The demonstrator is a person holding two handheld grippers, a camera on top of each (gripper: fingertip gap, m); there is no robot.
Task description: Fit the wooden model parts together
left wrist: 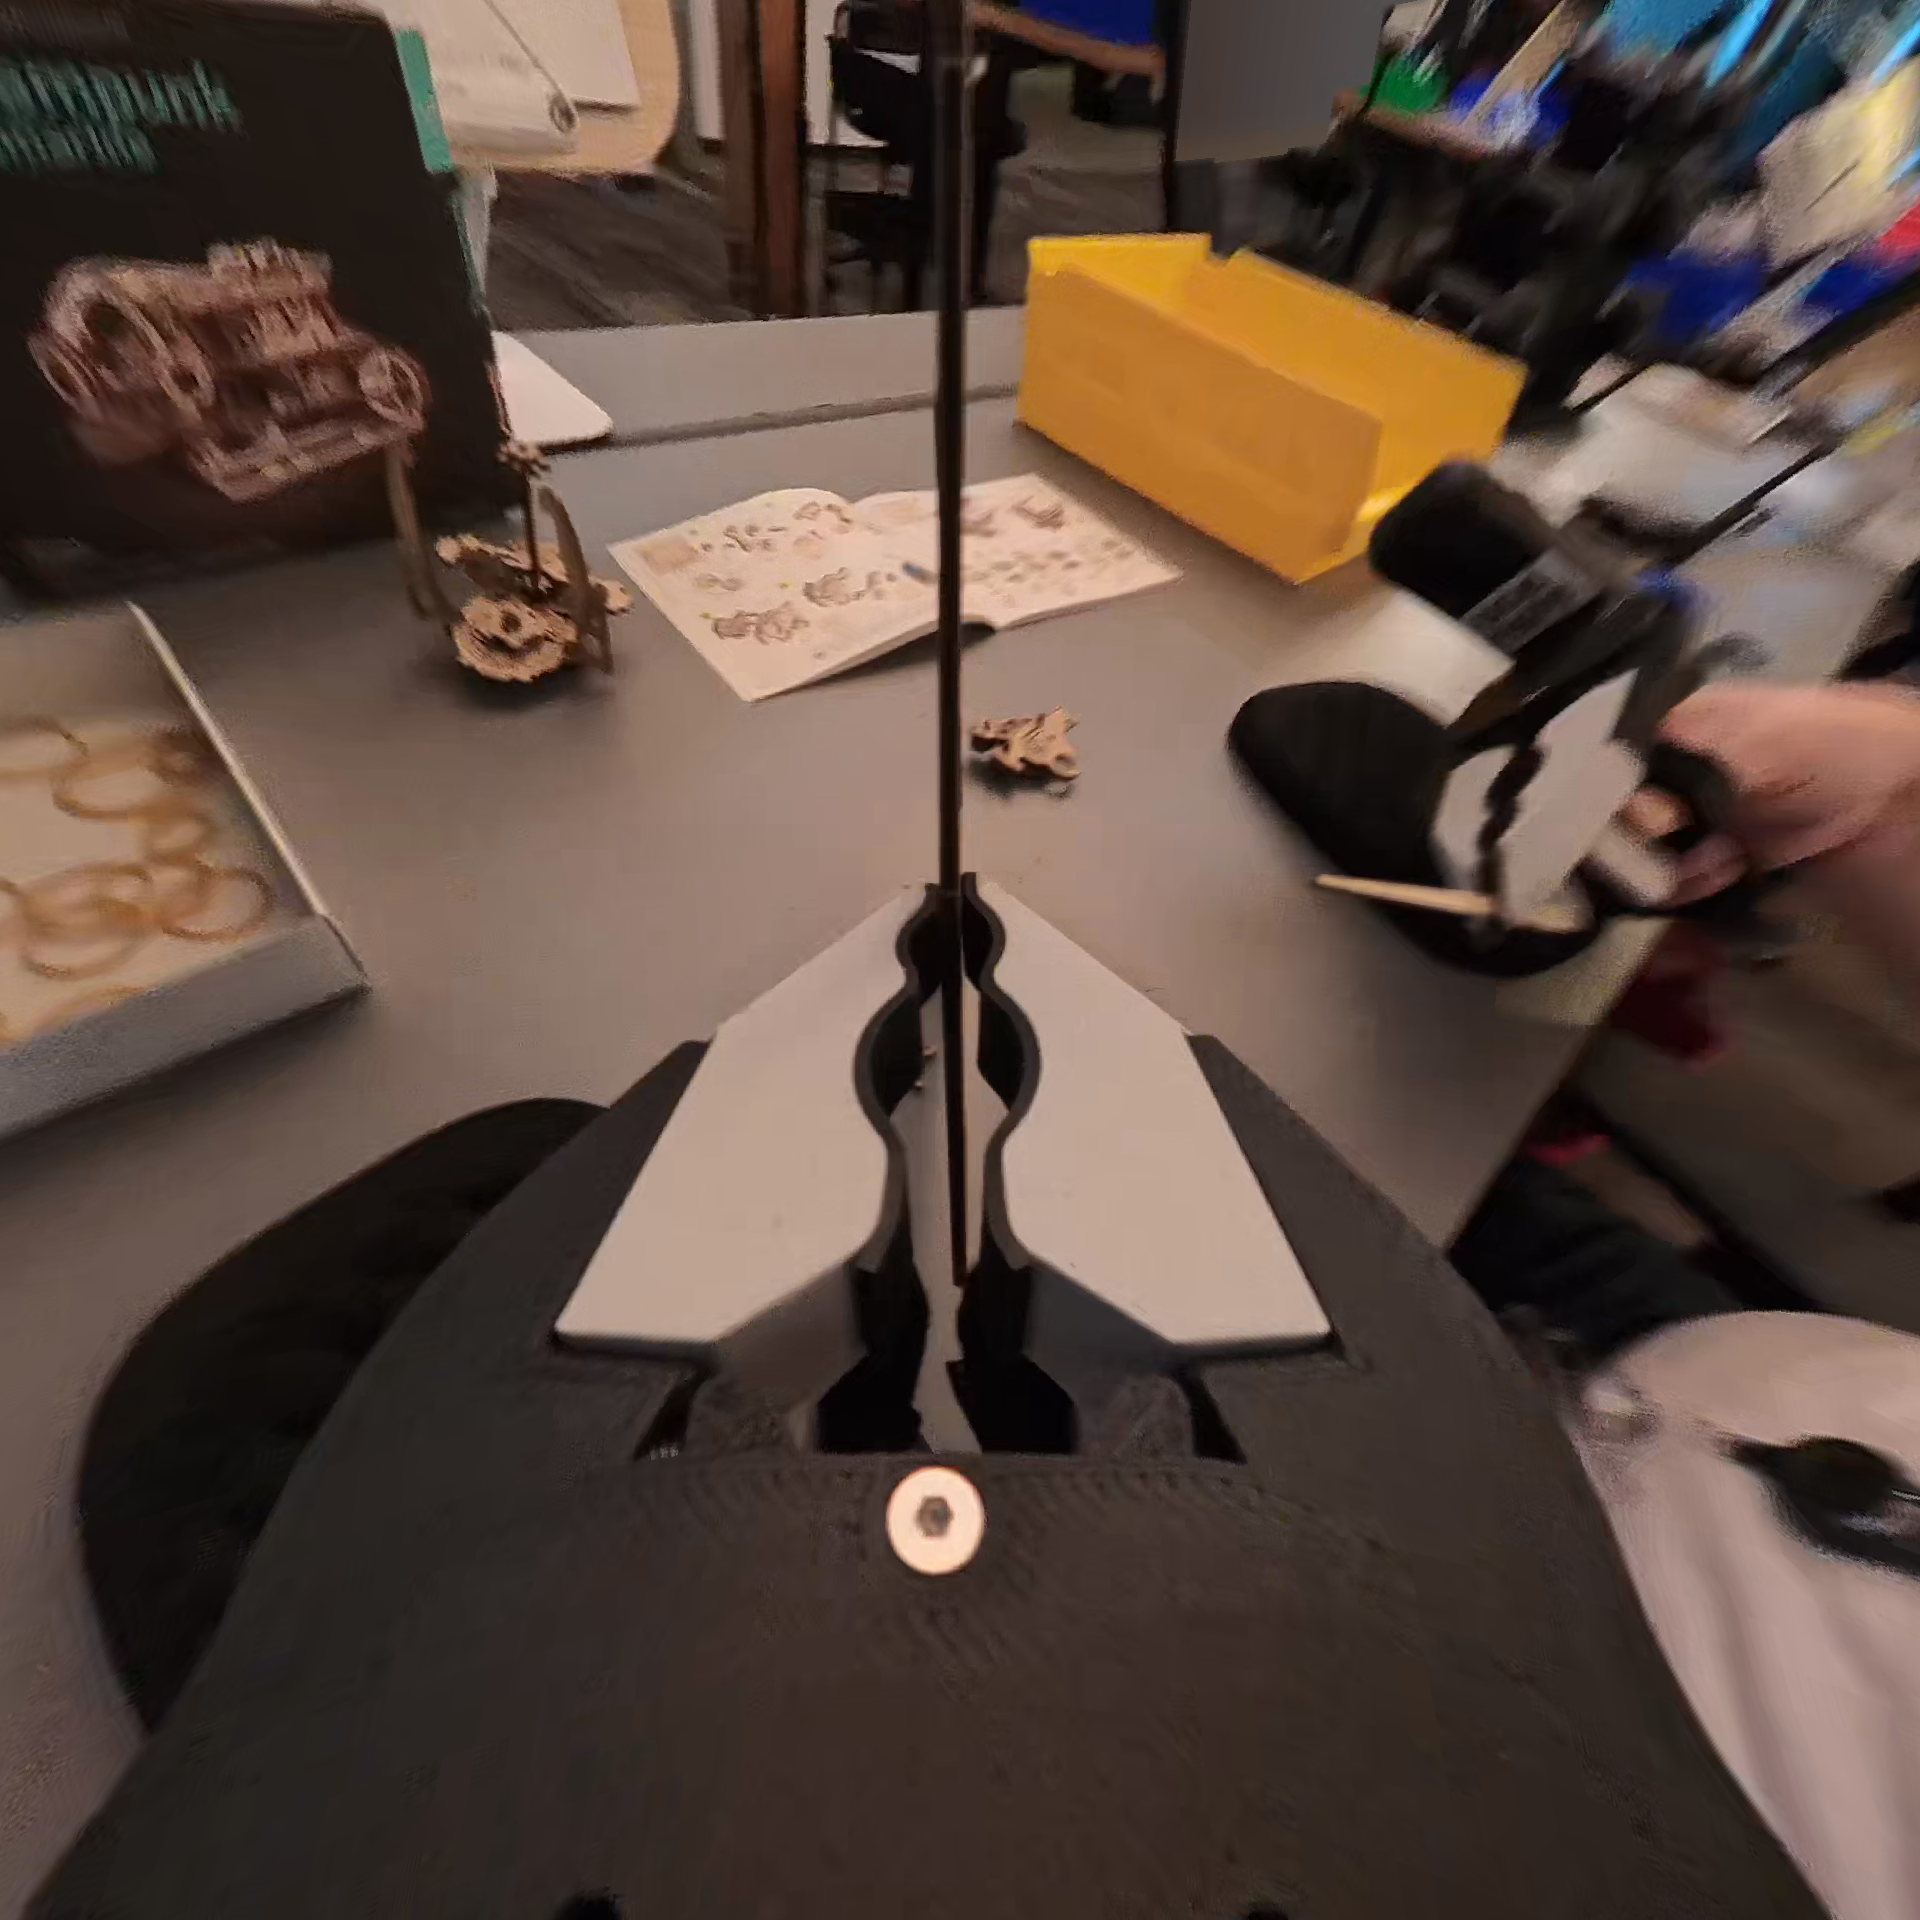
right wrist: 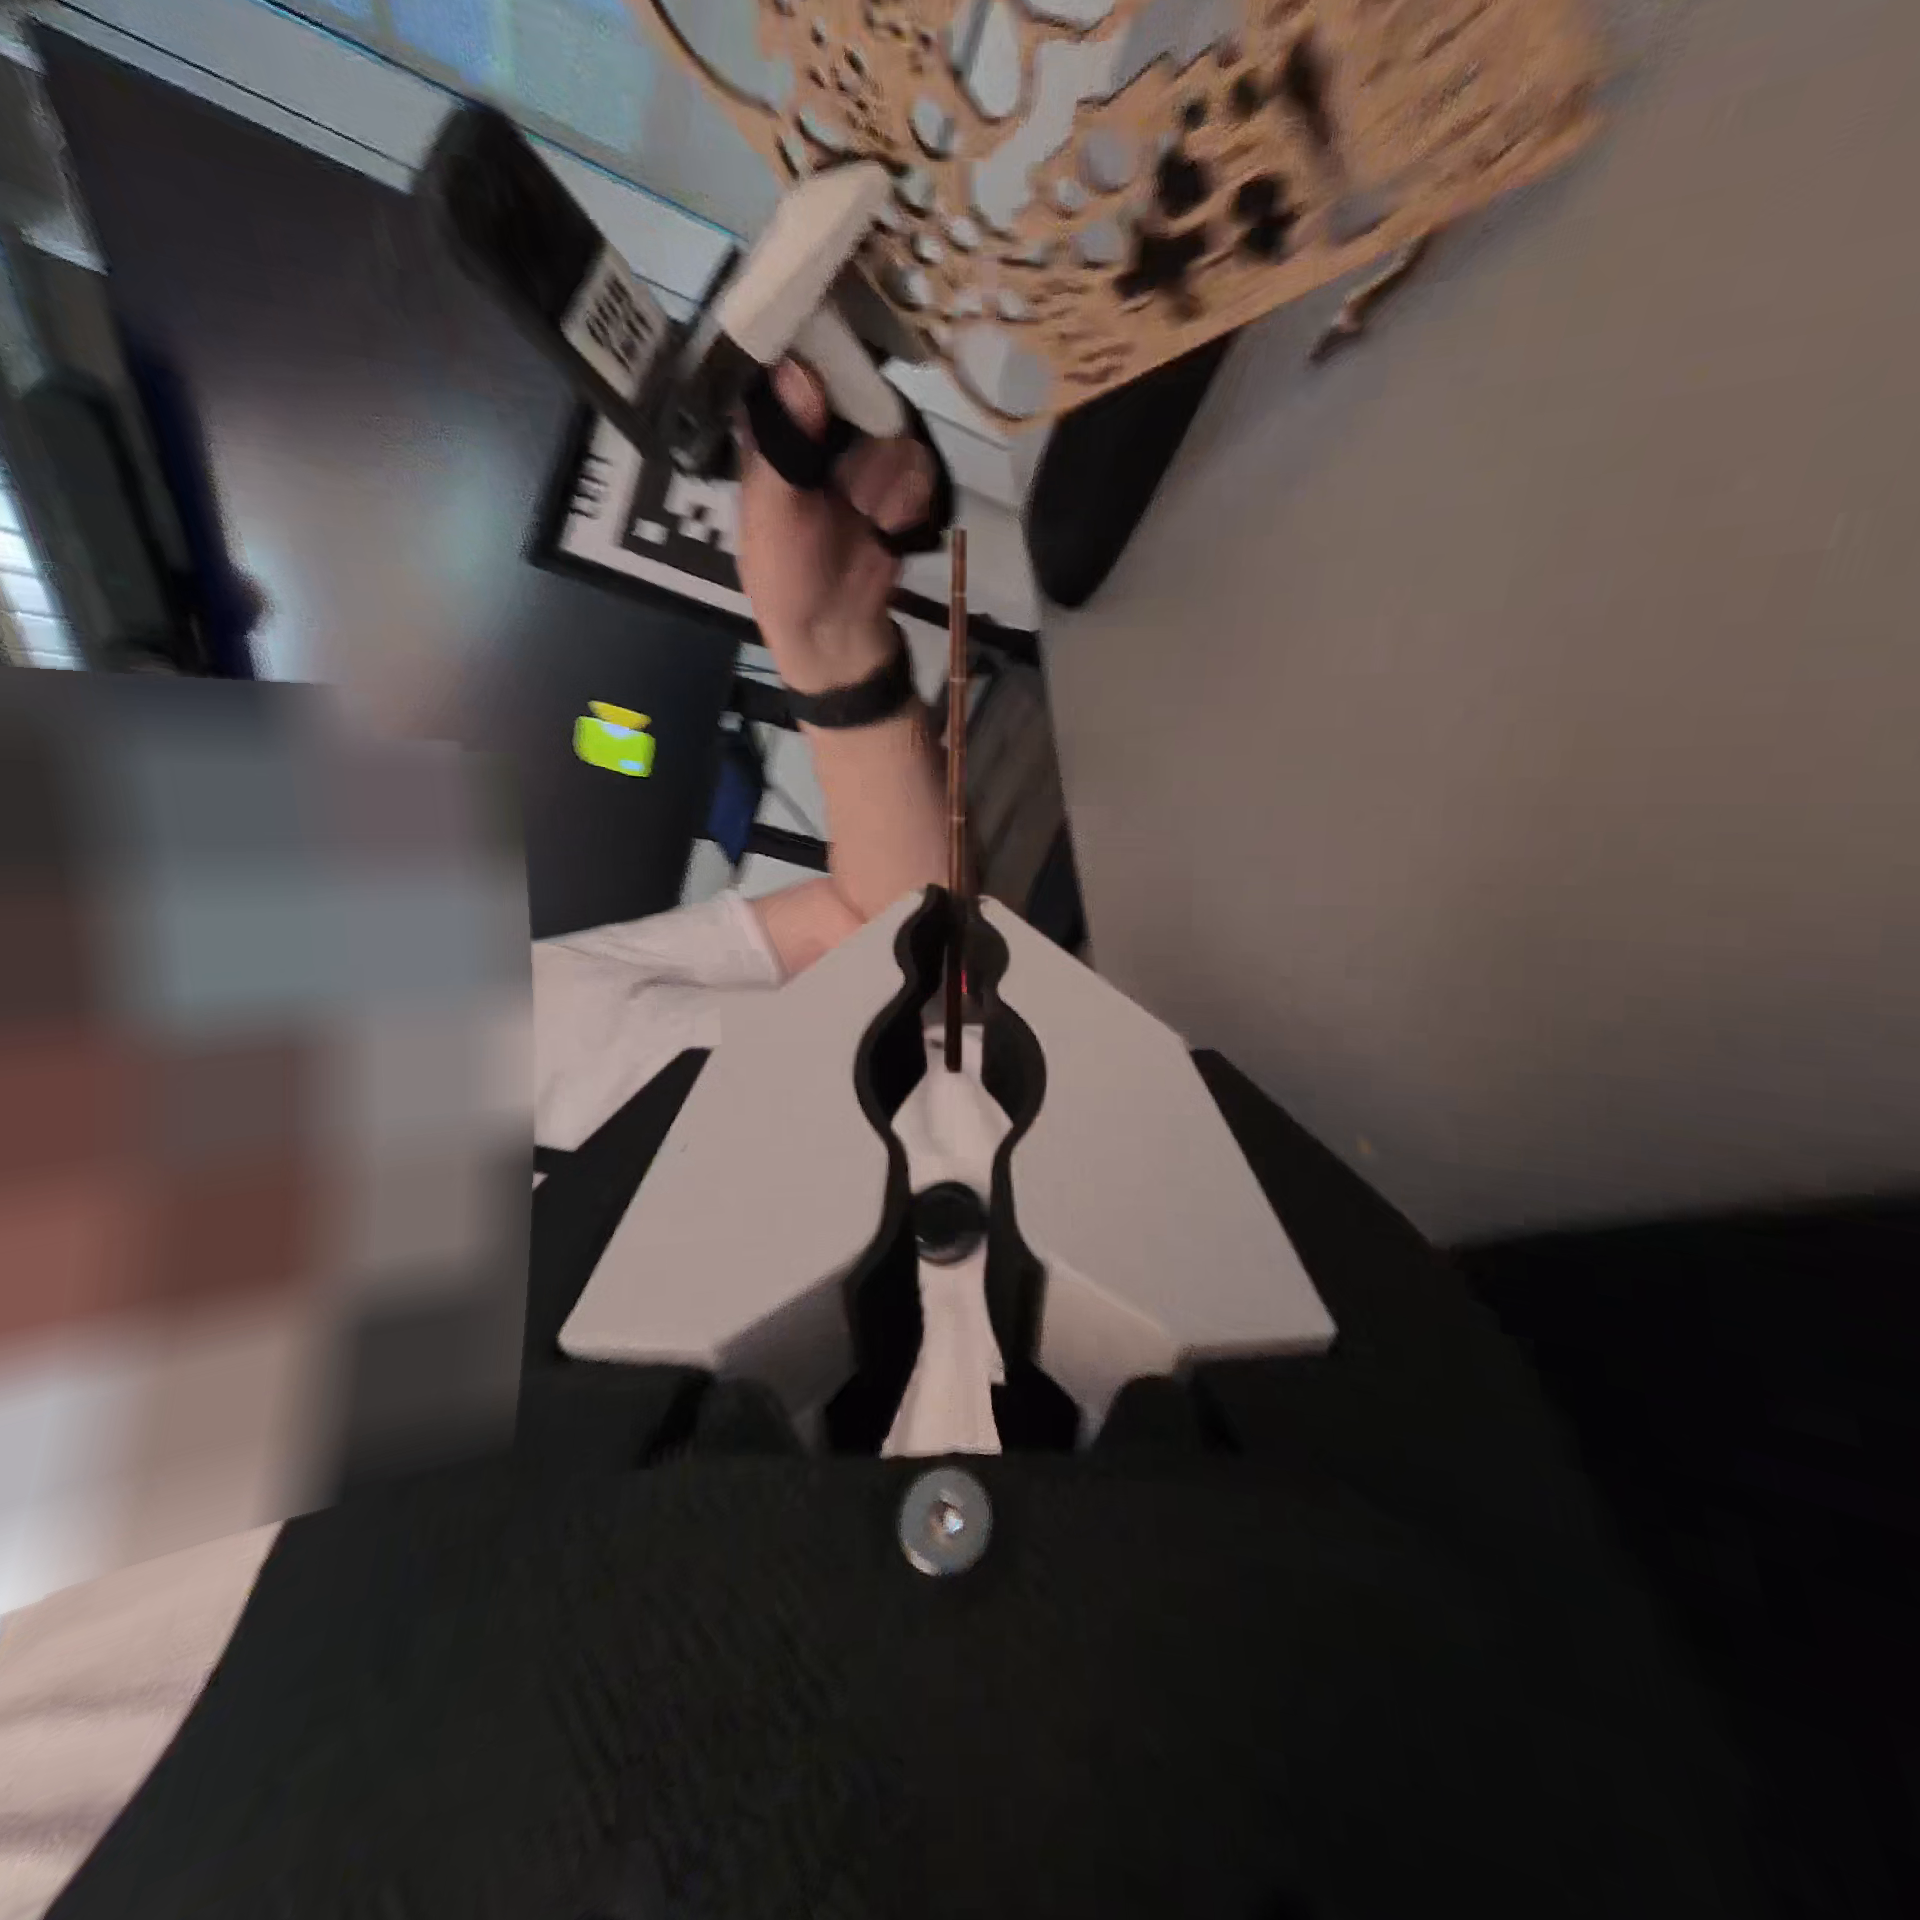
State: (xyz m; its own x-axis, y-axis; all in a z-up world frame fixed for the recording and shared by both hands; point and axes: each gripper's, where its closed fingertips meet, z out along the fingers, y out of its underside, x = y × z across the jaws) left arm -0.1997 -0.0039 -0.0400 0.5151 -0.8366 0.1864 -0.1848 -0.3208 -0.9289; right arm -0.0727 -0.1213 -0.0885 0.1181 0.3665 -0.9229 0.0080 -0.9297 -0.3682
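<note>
Left gripper (left wrist: 943, 894): fingers (left wrist: 790, 1132) closed on a thin wooden sheet (left wrist: 945, 520), seen edge-on in the left wrist view as a dark line rising from the tips. Right wrist view shows the same sheet (right wrist: 1195, 156) flat-on: a laser-cut panel full of cutouts, held up by the left gripper (right wrist: 831, 301) in the person's left hand (right wrist: 831, 520).

Right gripper (right wrist: 954, 904): fingers (right wrist: 1101, 1132) closed on a slim wooden stick (right wrist: 958, 727) that projects forward past the tips. Left wrist view shows the same gripper (left wrist: 1507, 894) at right, blurred, with the stick (left wrist: 1392, 896) pointing left above the bench edge and the right hand (left wrist: 1808, 779) behind it.

Surface: grey bench (left wrist: 644, 831). Beyond it, a room with chairs and coloured clutter, blurred.

Count on the bench, left wrist view only:
- 1 partly built wooden model (left wrist: 520, 592), upright
- 1 small loose wooden part (left wrist: 1027, 744), near the centre
- 1 open instruction booklet (left wrist: 883, 577)
- 1 yellow bin (left wrist: 1247, 395), far right
- 1 dark kit box (left wrist: 229, 312), standing, far left
- 1 tray (left wrist: 208, 935) with cut ring shapes, near left

The right wrist view is rolled sideways; it shows none of these bench items, only bare grey bench surface (right wrist: 1455, 727), a wristband (right wrist: 852, 698) and a white sleeve (right wrist: 644, 977).
</note>
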